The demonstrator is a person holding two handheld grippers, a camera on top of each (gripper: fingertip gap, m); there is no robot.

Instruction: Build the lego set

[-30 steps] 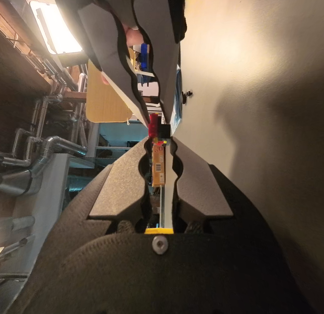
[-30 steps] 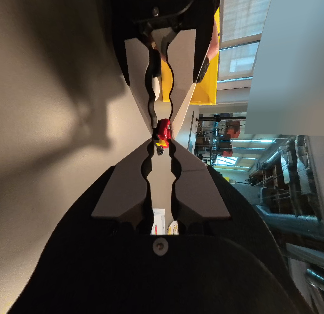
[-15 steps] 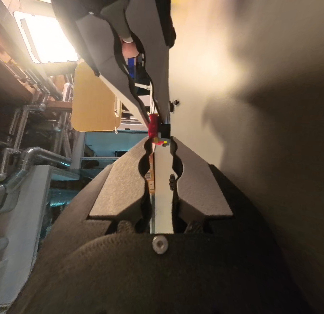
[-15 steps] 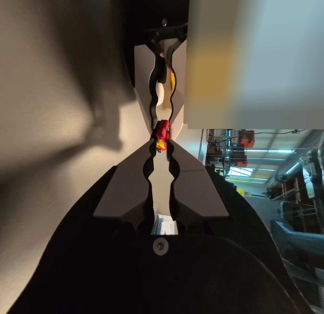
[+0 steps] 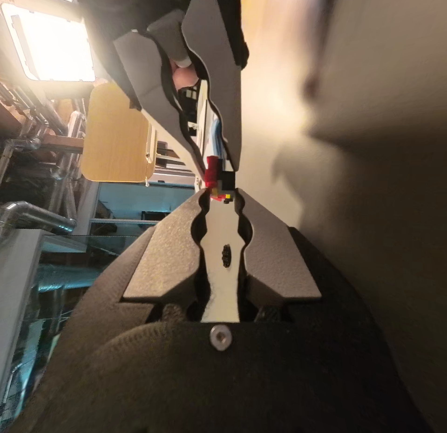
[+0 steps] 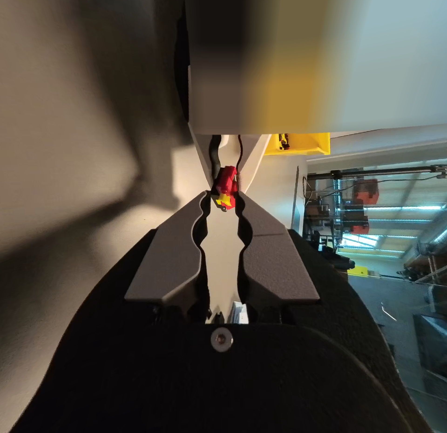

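A small lego assembly point(image 5: 219, 177) of red, black and yellow pieces is held in the air between both grippers, which meet tip to tip. My left gripper point(image 5: 221, 191) is shut on its near end. The right gripper's fingers point(image 5: 227, 121) come in from the top of the left wrist view and pinch the far end. In the right wrist view the assembly point(image 6: 225, 189) shows red and yellow. My right gripper point(image 6: 222, 196) is shut on it. The left gripper's pale fingers point(image 6: 251, 155) close on it from above, mostly hidden by a blurred patch.
The pale table point(image 5: 338, 107) runs along one side of both views. A small black lego piece point(image 5: 225, 255) lies on it behind my left fingers. A yellow bin point(image 6: 300, 144) stands on the table's far part, and a white paper point(image 6: 239, 312) lies behind my right fingers.
Both grippers have swung together with the assembly still pinched. The orange box behind my left fingers has left the view, and a black piece on the table shows there now.
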